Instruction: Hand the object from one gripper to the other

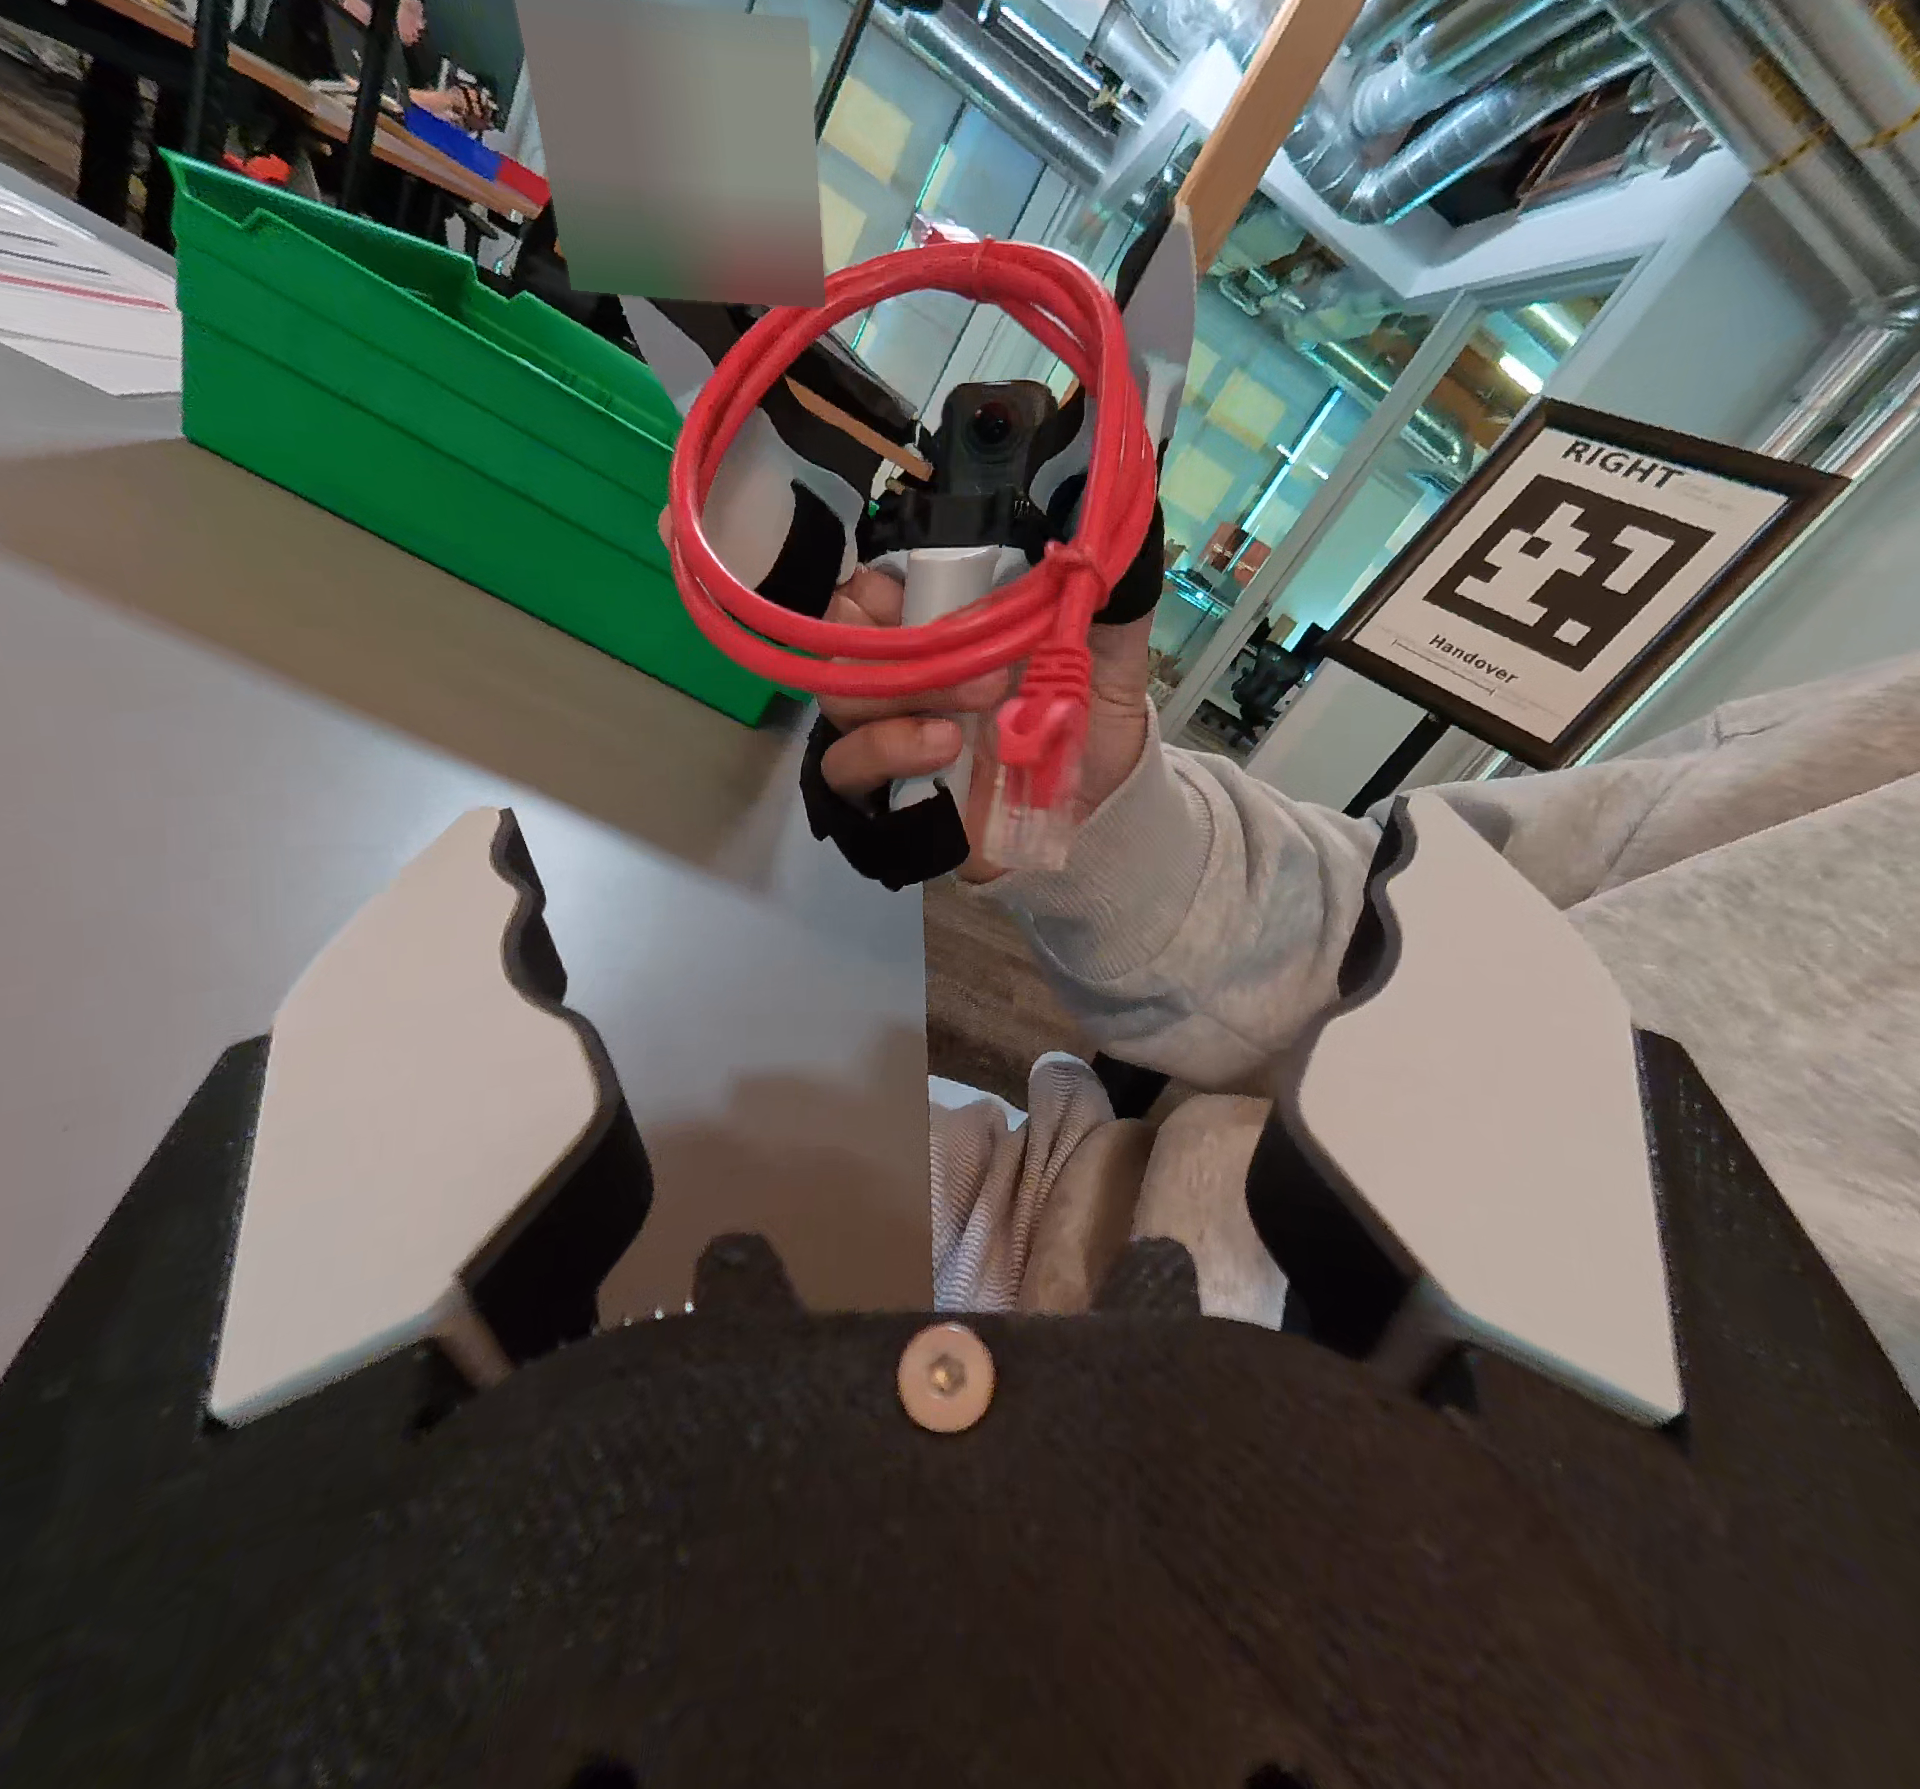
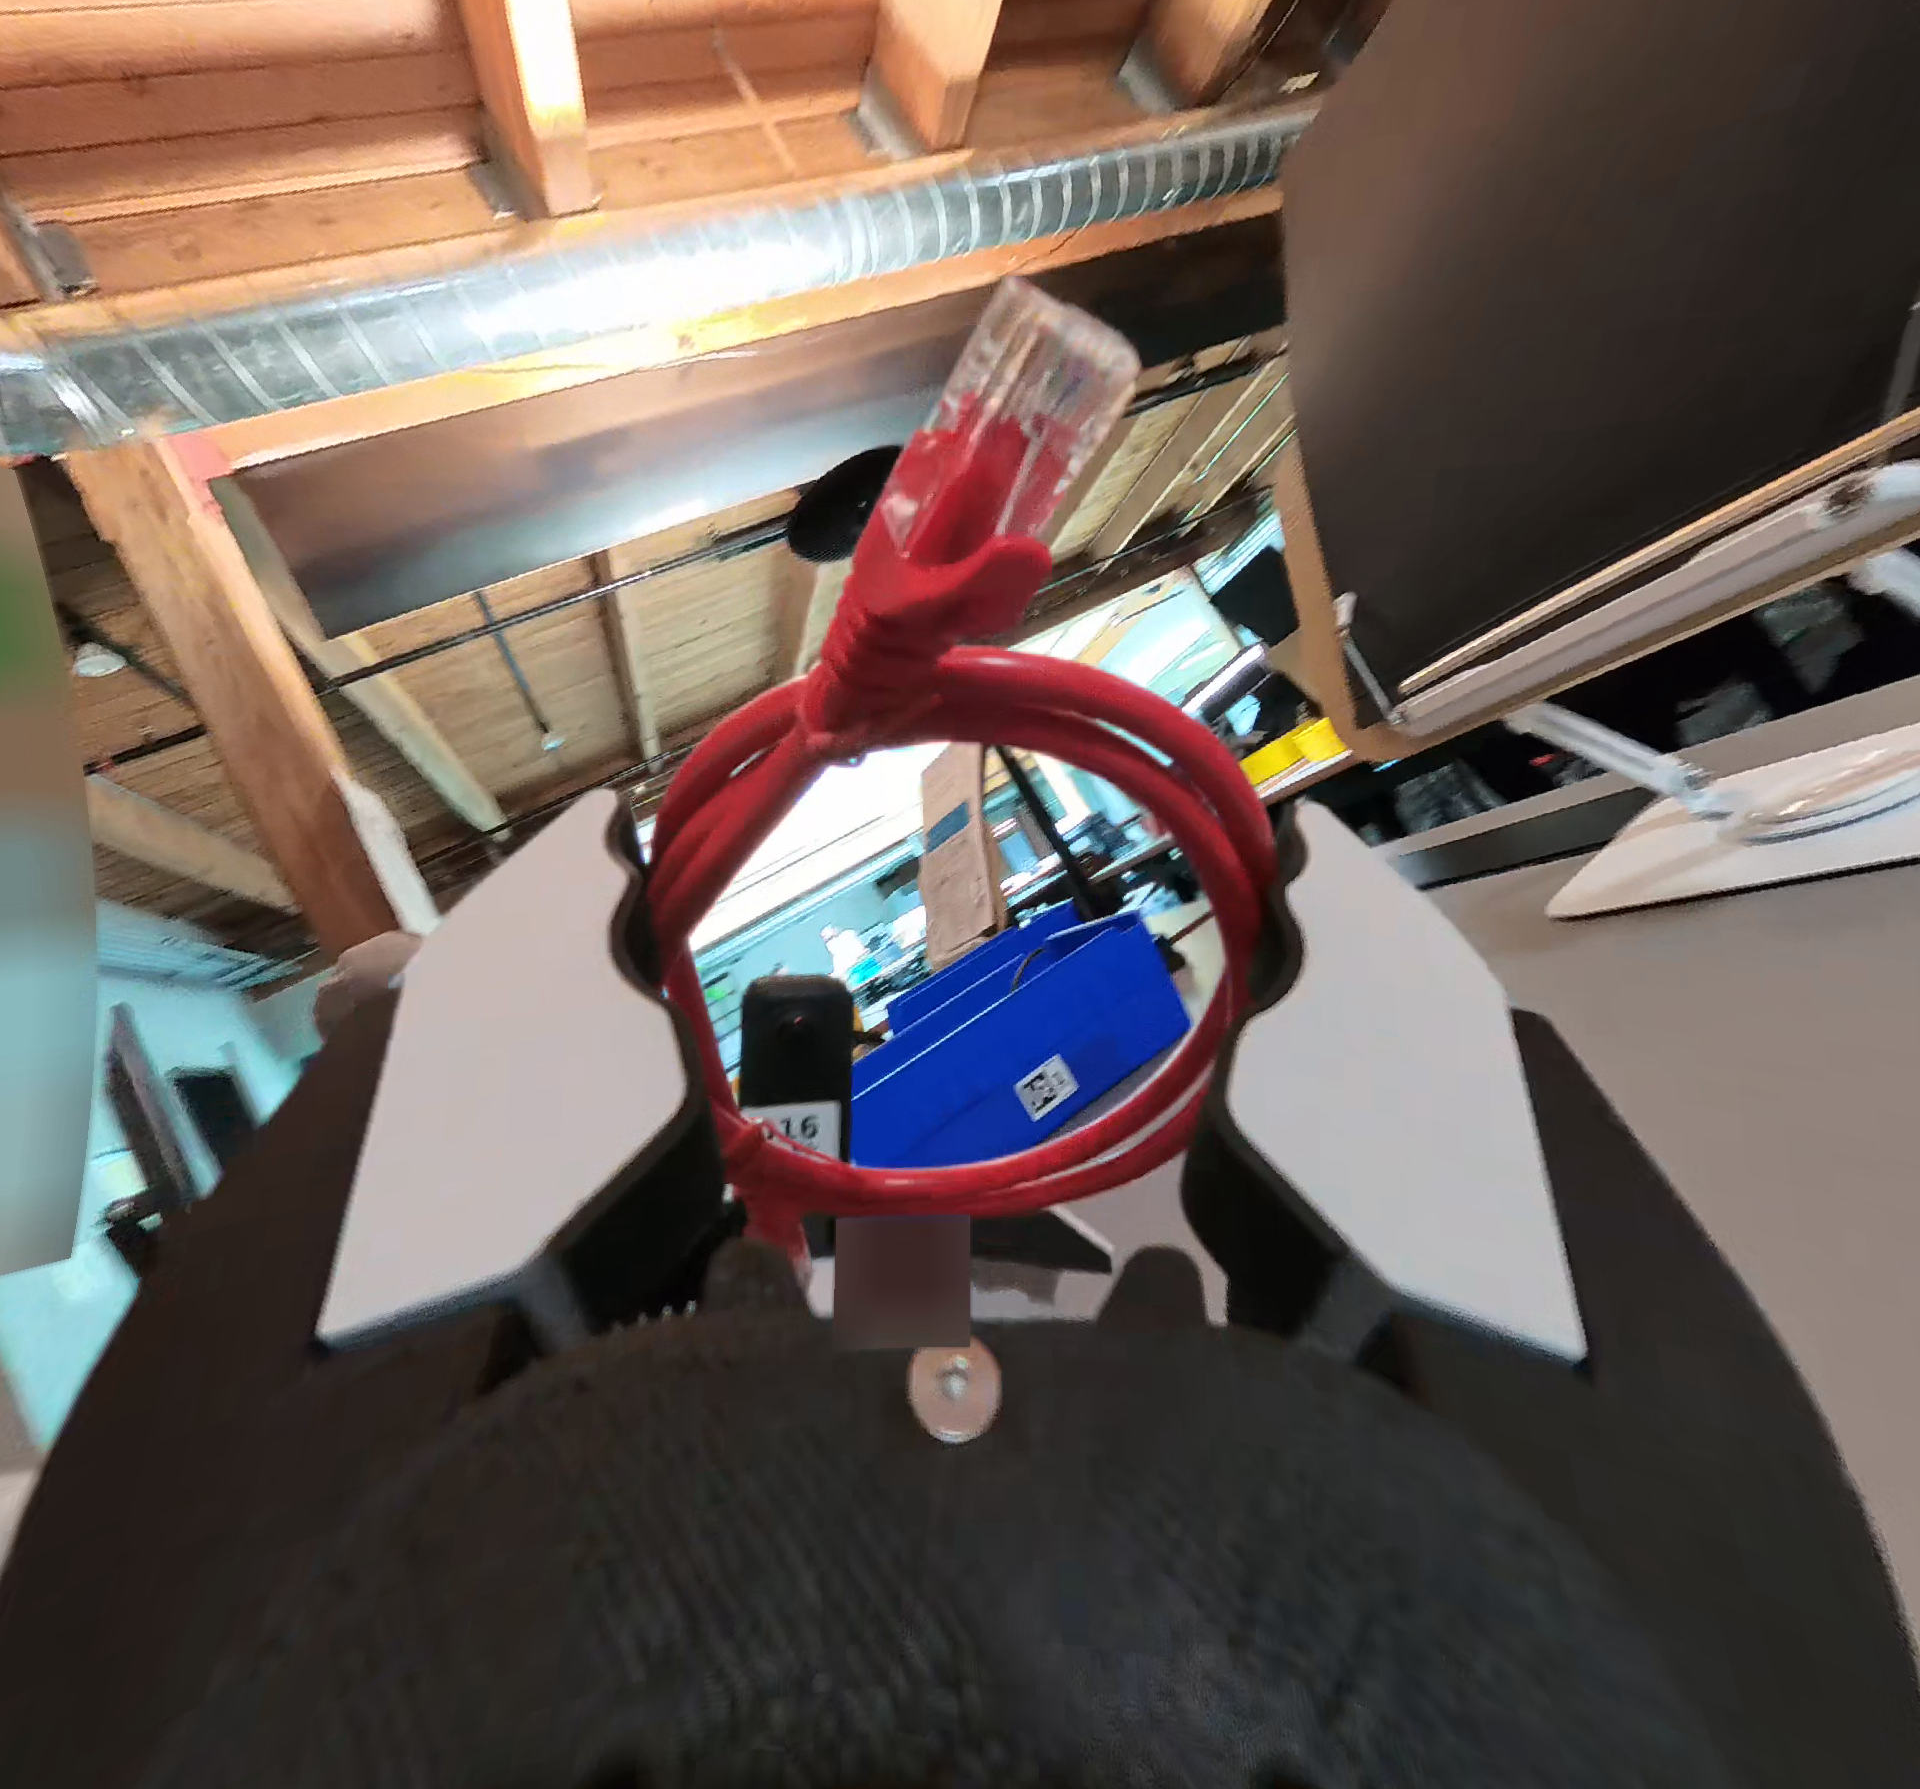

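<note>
A red coiled network cable (image 1: 688, 503) with a clear plug (image 1: 1029, 804) hangs between the fingers of my right gripper (image 1: 935, 389), which faces the left wrist camera and is held by a hand in a grey sleeve (image 1: 1195, 908). In the right wrist view the coil (image 2: 1236, 866) sits between the fingers of my right gripper (image 2: 961, 809), touching both, with a plug (image 2: 1029, 409) sticking up. My left gripper (image 1: 951, 820) is open and empty, its fingers wide apart, below and short of the coil. Its camera (image 2: 795, 1043) shows through the coil.
A green bin (image 1: 416, 409) stands on the grey table (image 1: 260, 804) at the left. A framed marker sign (image 1: 1579, 576) stands on a stand at the right. A blue bin (image 2: 1018, 1043) lies beyond the coil, and a monitor (image 2: 1558, 233) leans at the upper right. Left tips to right tips: about 12 cm.
</note>
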